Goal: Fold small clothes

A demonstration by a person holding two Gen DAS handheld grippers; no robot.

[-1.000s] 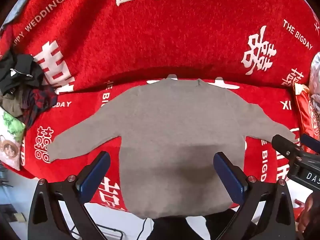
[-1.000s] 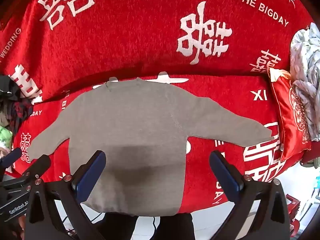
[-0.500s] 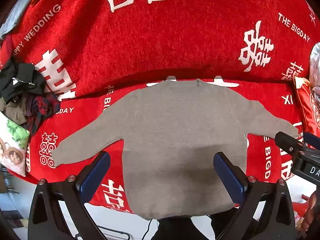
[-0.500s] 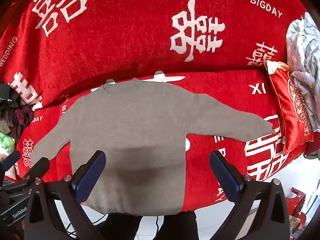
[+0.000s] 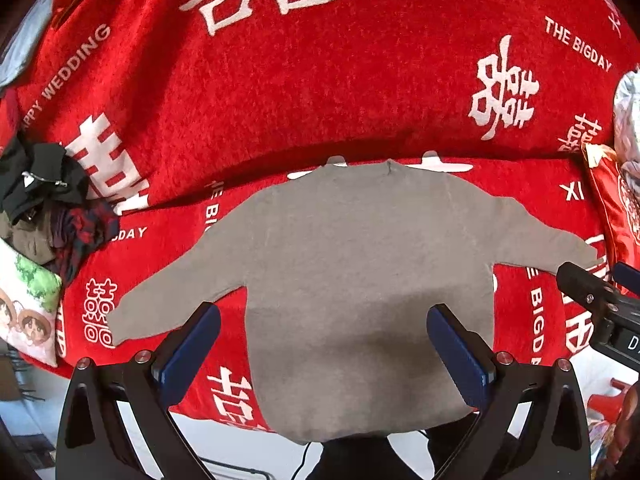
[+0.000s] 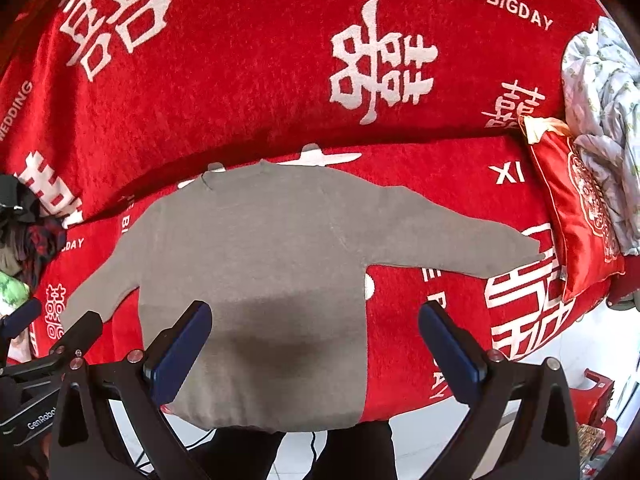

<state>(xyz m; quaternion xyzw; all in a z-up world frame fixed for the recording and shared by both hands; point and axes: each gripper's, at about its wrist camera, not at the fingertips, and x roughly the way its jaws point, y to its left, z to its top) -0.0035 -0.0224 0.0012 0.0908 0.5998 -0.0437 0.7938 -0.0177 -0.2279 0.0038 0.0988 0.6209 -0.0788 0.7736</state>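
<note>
A grey long-sleeved sweater (image 5: 360, 264) (image 6: 256, 264) lies flat on a red sofa seat, collar toward the backrest, both sleeves spread out, hem hanging over the front edge. My left gripper (image 5: 324, 344) hovers open above the hem, holding nothing. My right gripper (image 6: 316, 340) is likewise open and empty, above the sweater's lower right side. Each gripper shows at the edge of the other's view: the right one (image 5: 600, 304) near the right sleeve cuff, the left one (image 6: 44, 336) near the left cuff.
The red cover (image 5: 320, 80) with white characters drapes the seat and backrest. A heap of dark clothes (image 5: 44, 208) and a cartoon cushion (image 5: 24, 312) lie at the left. A red cushion (image 6: 576, 216) and a pale floral cloth (image 6: 604, 112) sit at the right. White floor lies below.
Both grippers have drawn slightly back and up from the sofa, so the sweater sits a little smaller and further off. The sweater itself has not moved. Both stay open.
</note>
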